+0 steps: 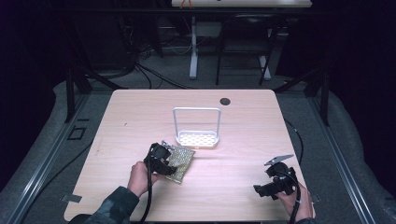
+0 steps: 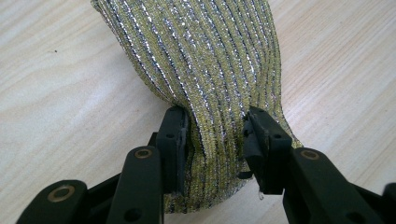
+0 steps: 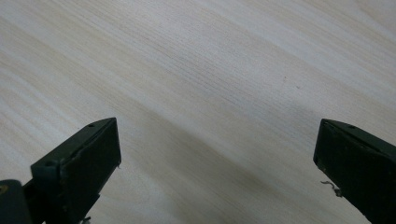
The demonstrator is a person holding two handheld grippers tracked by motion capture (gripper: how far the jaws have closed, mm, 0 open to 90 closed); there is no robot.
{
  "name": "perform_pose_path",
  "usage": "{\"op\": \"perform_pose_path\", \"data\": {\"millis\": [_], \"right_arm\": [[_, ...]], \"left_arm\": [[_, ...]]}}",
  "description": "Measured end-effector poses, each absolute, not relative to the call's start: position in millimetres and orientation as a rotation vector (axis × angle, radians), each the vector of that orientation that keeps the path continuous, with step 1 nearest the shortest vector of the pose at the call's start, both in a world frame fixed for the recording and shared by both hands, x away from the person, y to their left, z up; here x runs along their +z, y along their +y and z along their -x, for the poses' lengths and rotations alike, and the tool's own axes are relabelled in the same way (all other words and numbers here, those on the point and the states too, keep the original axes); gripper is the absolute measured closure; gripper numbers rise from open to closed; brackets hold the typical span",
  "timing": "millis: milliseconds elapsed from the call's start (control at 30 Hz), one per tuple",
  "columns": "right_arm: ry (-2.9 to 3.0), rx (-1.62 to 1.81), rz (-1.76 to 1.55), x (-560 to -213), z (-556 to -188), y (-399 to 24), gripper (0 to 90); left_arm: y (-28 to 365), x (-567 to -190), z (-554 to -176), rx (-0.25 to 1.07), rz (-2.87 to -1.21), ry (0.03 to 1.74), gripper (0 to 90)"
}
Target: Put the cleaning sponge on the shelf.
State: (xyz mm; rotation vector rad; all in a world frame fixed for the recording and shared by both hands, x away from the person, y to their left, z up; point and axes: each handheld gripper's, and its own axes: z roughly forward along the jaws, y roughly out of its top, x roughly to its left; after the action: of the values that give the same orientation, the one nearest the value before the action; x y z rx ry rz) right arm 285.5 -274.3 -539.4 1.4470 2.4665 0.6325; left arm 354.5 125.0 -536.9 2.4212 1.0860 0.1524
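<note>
A glittery gold-and-silver striped cloth [image 1: 181, 161] lies on the wooden table [image 1: 140, 121], just in front of a white wire rack [image 1: 197, 127]. My left gripper [image 1: 163, 161] is at the cloth's near left edge. In the left gripper view the cloth [image 2: 205, 60] bunches between the two jaws, and the left gripper [image 2: 214, 135] is shut on it. My right gripper [image 1: 267, 183] sits near the table's front right corner, held by a hand. In the right gripper view the right gripper [image 3: 217, 144] is open, its jaws wide apart over bare wood.
The rack has a tall loop handle and a perforated base [image 1: 197, 139]. A dark round grommet [image 1: 225, 101] sits at the table's far edge. Beyond the table are another desk's legs [image 1: 193, 51] and cables on the floor.
</note>
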Motion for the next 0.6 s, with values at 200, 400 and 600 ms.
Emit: {"op": "perform_pose_path", "data": {"millis": [200, 400, 600], "right_arm": [[2.462, 0.635, -1.442, -538.9, -284.8, -273.6, 0.2], [2.468, 0.628, -1.444, -538.9, -285.1, -272.5, 0.8], [2.467, 0.633, -1.445, -539.1, -285.1, -272.0, 1.1]], "left_arm": [[124.9, -532.0, -352.9, 0.153, -2.403, 1.078, 61.1], [124.2, -526.1, -352.6, 0.15, -2.37, 1.07, 60.7], [124.4, -521.0, -352.3, 0.16, -2.349, 1.06, 60.9]]}}
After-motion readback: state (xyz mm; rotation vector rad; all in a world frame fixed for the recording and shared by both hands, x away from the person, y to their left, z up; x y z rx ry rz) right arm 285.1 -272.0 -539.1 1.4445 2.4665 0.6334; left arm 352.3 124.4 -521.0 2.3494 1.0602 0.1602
